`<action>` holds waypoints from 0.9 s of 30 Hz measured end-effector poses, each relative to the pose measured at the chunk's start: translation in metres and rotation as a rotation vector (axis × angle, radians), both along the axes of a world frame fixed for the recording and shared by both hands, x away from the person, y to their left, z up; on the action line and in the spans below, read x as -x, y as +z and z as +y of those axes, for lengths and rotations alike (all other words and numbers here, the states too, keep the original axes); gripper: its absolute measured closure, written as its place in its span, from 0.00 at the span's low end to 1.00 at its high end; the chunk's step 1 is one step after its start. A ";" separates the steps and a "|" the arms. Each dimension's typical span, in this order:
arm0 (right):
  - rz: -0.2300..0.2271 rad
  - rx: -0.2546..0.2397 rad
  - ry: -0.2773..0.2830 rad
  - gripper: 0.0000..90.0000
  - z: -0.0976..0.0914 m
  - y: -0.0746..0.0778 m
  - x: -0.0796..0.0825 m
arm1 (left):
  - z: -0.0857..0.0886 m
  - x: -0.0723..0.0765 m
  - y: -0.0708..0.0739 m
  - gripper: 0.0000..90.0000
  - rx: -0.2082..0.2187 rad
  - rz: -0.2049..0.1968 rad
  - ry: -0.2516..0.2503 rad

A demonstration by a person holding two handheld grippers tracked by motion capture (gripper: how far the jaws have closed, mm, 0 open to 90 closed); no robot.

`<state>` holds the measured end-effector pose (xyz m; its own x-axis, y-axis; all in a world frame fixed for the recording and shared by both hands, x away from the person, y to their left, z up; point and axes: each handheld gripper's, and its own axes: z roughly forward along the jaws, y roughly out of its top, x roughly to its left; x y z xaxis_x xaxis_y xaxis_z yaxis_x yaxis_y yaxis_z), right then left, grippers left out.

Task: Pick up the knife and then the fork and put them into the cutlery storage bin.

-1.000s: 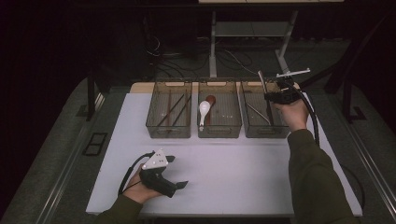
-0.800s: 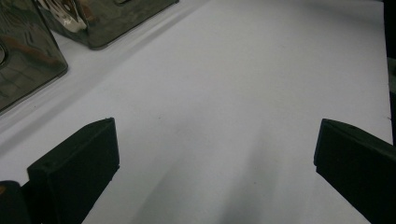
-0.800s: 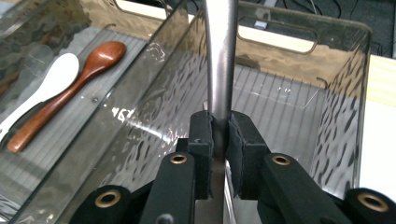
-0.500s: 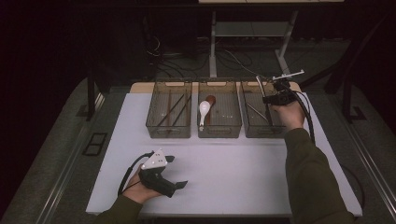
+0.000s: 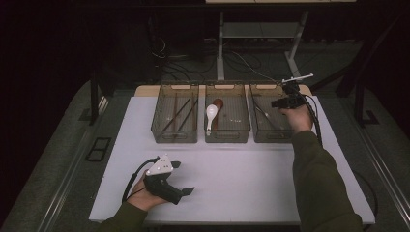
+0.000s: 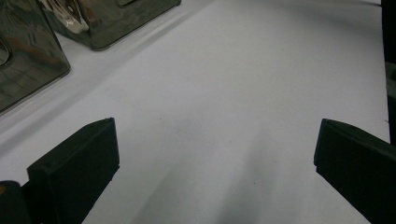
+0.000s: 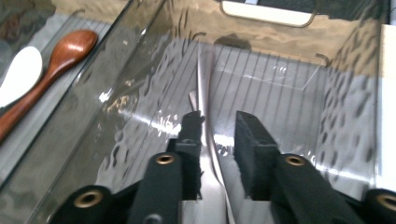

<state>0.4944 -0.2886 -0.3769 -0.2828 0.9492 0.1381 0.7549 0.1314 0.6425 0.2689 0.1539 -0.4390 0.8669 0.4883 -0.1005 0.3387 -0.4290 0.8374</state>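
Metal utensil (image 7: 205,116): thin shiny piece, prob. a knife or fork handle, can't tell which; lies along floor of rightmost bin (image 5: 270,135), between right gripper's jaws.
Right gripper (image 7: 218,128): held over that bin, pointing down into it. Jaws have just been opening; a gap shows on one side of the utensil, the other jaw looks close against it, so pads no longer pinch it. Reads as a drop-off.
Why there: bins sort by type, judging by contents. Left bin (image 5: 175,121) has dark sticks, prob. chopsticks; mid bin (image 5: 227,133) has white spoon (image 5: 211,115) + wooden spoon (image 7: 51,70); metal goes right.
Left gripper (image 5: 174,181): rests on white table (image 5: 251,179) near front edge, well apart from bins, jaws spread wide, nothing between. Parked, likely since this job needs one hand only.
Next: lift right gripper straight up so the jaws clear the utensil w/o dragging it.
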 end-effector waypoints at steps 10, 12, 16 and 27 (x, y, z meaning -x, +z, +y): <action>-0.050 -0.012 0.028 0.52 -0.005 0.003 0.005 | 0.000 -0.001 0.000 0.00 -0.007 -0.003 -0.003; -0.080 0.006 0.025 0.48 -0.004 0.004 0.007 | 0.001 -0.001 0.000 0.00 -0.009 -0.003 -0.003; -0.090 0.053 0.020 0.42 0.000 0.006 0.012 | 0.001 -0.001 0.000 0.00 -0.007 -0.002 0.000; -0.135 -0.016 0.041 0.31 -0.008 0.017 0.025 | 0.003 -0.003 0.001 0.00 -0.005 -0.001 0.009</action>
